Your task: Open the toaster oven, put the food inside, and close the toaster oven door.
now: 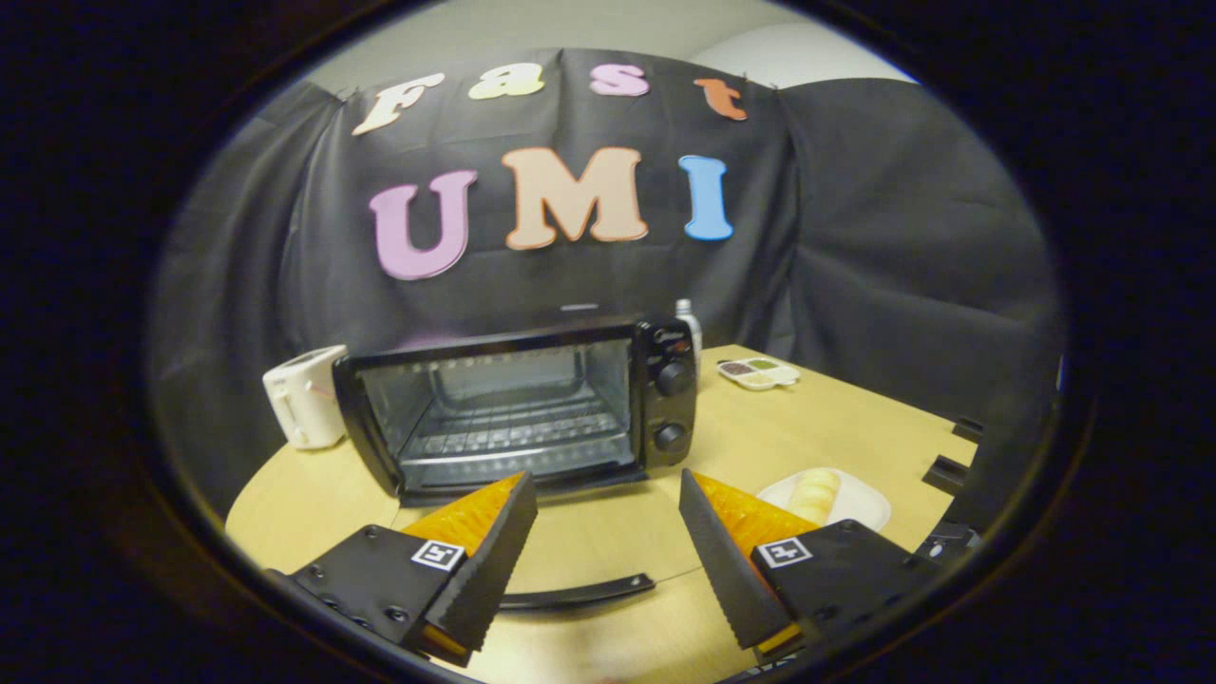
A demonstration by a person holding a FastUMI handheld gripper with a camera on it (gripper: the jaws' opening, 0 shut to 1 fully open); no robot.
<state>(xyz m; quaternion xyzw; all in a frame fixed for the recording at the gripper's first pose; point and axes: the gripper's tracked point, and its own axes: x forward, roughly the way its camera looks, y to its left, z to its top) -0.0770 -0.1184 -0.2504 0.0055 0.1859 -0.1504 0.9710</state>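
Nearest of all, the gripper [608, 532] hangs low over the desk [855, 437] with its fingers [494, 560] spread wide and nothing between them; just beyond the fingertips a thin dark curved strip [579, 594] lies on the desk surface, and what it is cannot be told.

Straight ahead, beyond the fingers, sits the toaster oven [522, 408]; its wire rack shows plainly and the cavity looks empty, but whether the glass door is down or merely see-through is hard to judge, since the lower front edge sits right behind the fingertips; the dark strip may be the handle of a lowered door, which would mean the opening step is done, though that is only a guess.

To the right of the fingers, the food [817, 494], a pale bread-like piece, rests on a white plate [869, 508], partly hidden by the right finger; so loading and closing are clearly left.

A white toaster [306, 394] stands left of the oven; a small divided tray [758, 372] and a bottle top [686, 313] lie beyond, too small to read.
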